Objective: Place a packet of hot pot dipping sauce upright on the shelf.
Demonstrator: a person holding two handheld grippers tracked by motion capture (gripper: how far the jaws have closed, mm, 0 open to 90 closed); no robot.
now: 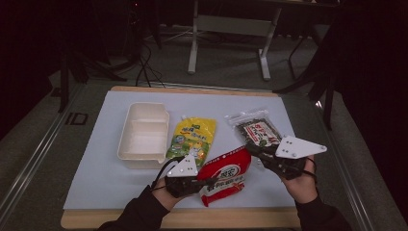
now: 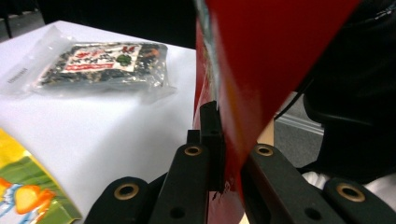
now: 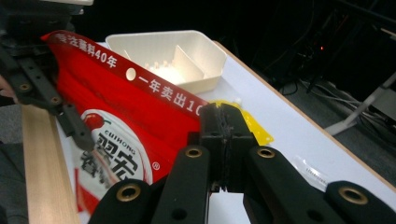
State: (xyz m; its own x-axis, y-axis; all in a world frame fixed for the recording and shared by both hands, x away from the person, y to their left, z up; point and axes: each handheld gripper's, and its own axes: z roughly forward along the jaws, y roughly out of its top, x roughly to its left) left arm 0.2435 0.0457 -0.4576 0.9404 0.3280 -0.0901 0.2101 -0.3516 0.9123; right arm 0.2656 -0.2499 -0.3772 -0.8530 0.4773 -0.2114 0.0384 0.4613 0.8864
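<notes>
The red sauce pouch (image 1: 225, 174) hangs pinched between both — left hand-held gripper (image 1: 198, 182) clamping its near edge, right hand-held gripper (image 1: 253, 148) its far corner — the white divided tray (image 1: 143, 134) lying to its left.

Both forearms are coming in from the bottom of the high view, dark sleeves to the wrists. The left hand (image 1: 166, 192), at lower centre, is holding the left gripper (image 1: 204, 182) pointing right, its fingers (image 2: 211, 140) pinching something thin. The right hand (image 1: 300, 185), at lower right, is holding the right gripper (image 1: 250, 148) pointing left, its fingers (image 3: 226, 126) pressing together.
</notes>
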